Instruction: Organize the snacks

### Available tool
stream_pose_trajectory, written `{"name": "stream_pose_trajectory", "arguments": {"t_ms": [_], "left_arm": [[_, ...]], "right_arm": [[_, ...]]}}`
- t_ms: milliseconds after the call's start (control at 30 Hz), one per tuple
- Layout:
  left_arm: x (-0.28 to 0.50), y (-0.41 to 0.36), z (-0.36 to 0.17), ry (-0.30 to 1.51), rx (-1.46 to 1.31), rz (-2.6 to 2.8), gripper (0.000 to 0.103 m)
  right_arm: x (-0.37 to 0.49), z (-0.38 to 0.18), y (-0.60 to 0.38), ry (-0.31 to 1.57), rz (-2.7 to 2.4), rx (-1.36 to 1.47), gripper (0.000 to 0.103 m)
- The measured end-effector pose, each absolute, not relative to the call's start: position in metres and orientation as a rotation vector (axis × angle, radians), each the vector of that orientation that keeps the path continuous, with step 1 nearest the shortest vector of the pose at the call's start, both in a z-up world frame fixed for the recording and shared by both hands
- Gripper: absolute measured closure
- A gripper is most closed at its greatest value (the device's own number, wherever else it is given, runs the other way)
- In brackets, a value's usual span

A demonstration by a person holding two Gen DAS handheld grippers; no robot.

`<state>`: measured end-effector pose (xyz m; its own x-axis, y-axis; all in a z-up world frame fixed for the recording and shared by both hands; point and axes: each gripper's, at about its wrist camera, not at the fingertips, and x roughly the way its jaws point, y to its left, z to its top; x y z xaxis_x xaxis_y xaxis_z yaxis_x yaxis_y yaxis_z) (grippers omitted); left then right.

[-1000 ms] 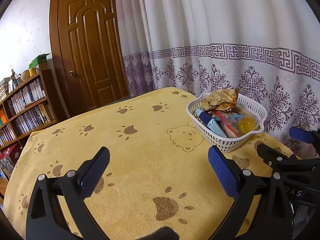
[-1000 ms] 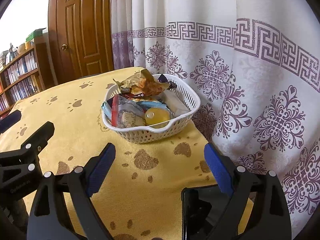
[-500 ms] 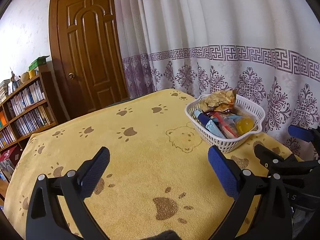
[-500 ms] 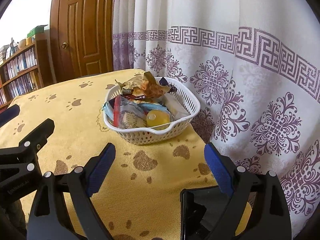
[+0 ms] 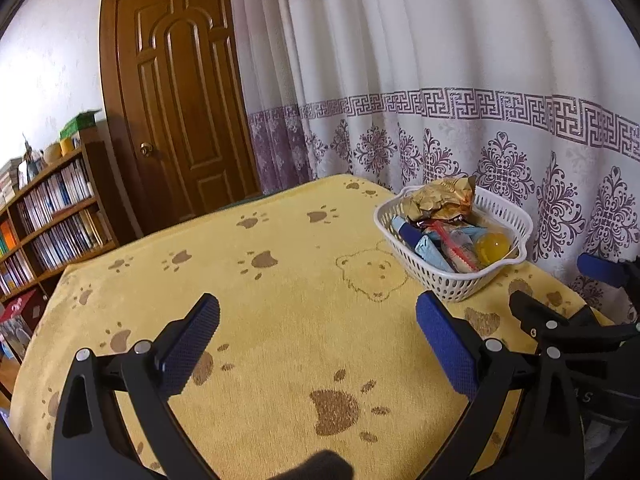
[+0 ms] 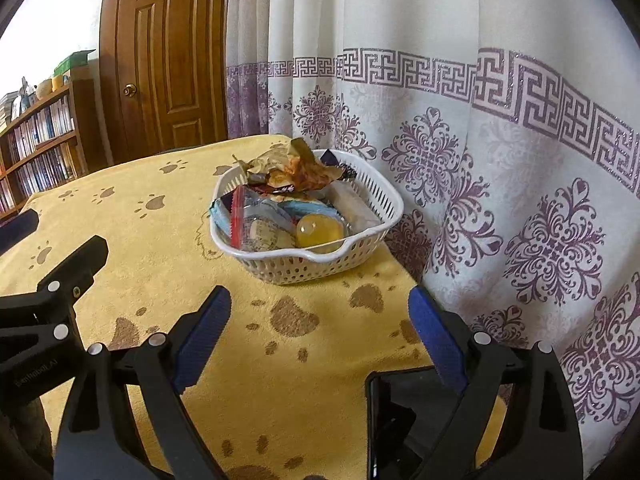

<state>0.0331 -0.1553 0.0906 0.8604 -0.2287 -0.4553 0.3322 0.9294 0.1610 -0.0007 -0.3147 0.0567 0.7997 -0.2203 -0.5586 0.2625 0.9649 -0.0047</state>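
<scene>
Left wrist view: left gripper point(image 5: 318, 316) at lower centre, blue pads wide apart with nothing between, hovering over yellow paw-print cloth point(image 5: 280, 292). White basket point(image 5: 448, 288) at right of centre, near the cloth's far edge, just in front of the curtain point(image 5: 440, 80). Packed with snacks: crumpled gold wrapper point(image 5: 438, 198) on top at the back, blue packets point(image 5: 430, 250) in front, a red-striped packet alongside, yellow jelly cup point(image 5: 492, 246) at the near right rim. Lower contents hidden under the pile; print on wrappers too small to read. Right gripper point(image 5: 560, 292) cut off at the right edge, only part of its black frame and one blue pad showing.

Right wrist view: right gripper point(image 6: 320, 320) at bottom centre, jaws spread wide, empty. Same basket point(image 6: 304, 268) above centre. Dark flat object point(image 6: 404, 412) at lower right, half covered by the right finger, screen-like but not certain. Left gripper's black frame point(image 6: 60, 276) cut off at left edge. Wooden door point(image 6: 168, 52) and bookshelf point(image 6: 36, 140) at upper left, spines unreadable.
</scene>
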Motion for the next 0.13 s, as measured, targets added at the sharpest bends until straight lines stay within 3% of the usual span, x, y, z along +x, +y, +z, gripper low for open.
{"name": "stream_pose_trajectory", "arguments": {"t_ms": [133], "left_arm": [[0.034, -0.142, 0.085, 0.481, 0.227, -0.264, 0.005]], "right_arm": [[0.003, 0.049, -0.302, 0.621, -0.221, 0.086, 0.009]]}}
